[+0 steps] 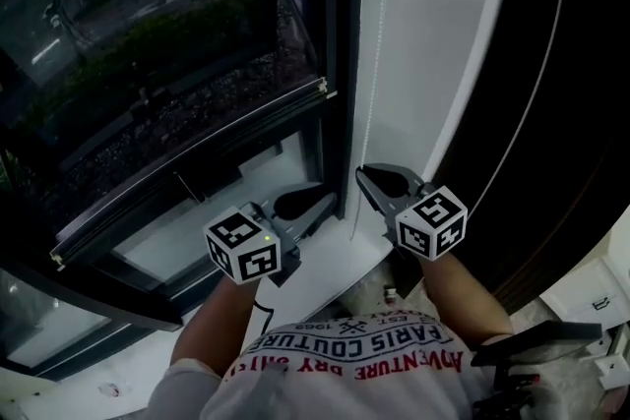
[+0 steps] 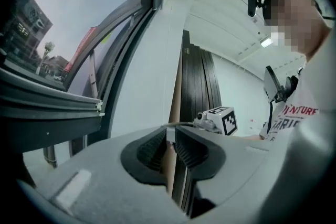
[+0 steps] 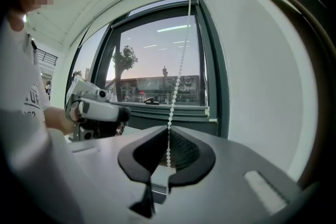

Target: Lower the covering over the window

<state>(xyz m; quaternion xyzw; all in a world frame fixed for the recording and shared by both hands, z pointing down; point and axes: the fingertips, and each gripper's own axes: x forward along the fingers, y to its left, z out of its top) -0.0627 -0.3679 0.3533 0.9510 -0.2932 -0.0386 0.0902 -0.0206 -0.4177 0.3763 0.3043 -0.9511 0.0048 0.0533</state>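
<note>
Glass of the dark-framed window shows uncovered. Right gripper clenches the white beaded cord; left gripper is closed, empty. Lowering looks hardly begun.

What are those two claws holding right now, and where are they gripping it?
The right gripper pinches the bead chain low on its hanging length; the left gripper holds nothing.

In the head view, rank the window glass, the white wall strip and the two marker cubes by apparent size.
1. Window glass.
2. White wall strip.
3. Left marker cube and right marker cube: they look alike, so no order between them.
</note>
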